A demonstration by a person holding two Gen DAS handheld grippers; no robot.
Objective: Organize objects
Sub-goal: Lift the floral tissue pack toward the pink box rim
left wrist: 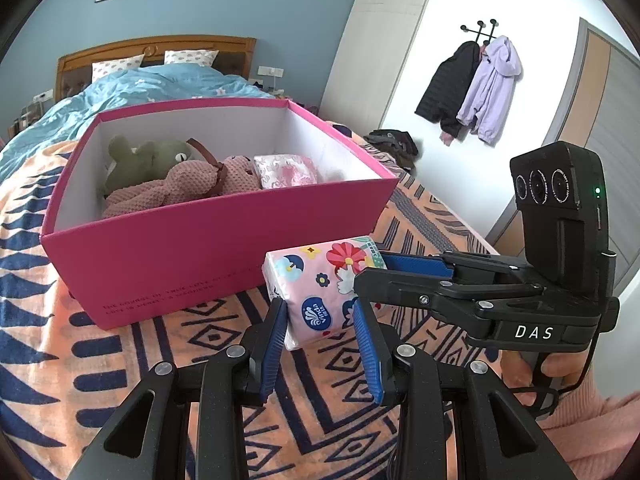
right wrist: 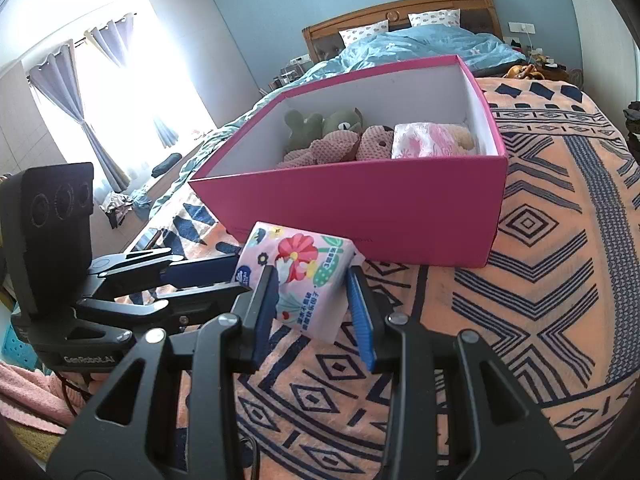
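A pink floral tissue pack (left wrist: pixel 320 294) is held just above the patterned blanket, in front of the pink box (left wrist: pixel 224 248). My left gripper (left wrist: pixel 320 316) and my right gripper (right wrist: pixel 312 292) both close on the same pack (right wrist: pixel 304 276) from two sides. The right gripper also shows in the left wrist view (left wrist: pixel 370 270), and the left gripper in the right wrist view (right wrist: pixel 236 276). The box (right wrist: pixel 360 200) holds a green plush (left wrist: pixel 148 160), a pink plush (left wrist: pixel 192 186) and another tissue pack (left wrist: pixel 286 170).
The box stands on an orange and navy blanket (right wrist: pixel 540 280) spread over a bed with a blue duvet (left wrist: pixel 120 92). Coats (left wrist: pixel 472 88) hang on the right wall. A curtained window (right wrist: pixel 100 100) is on the left.
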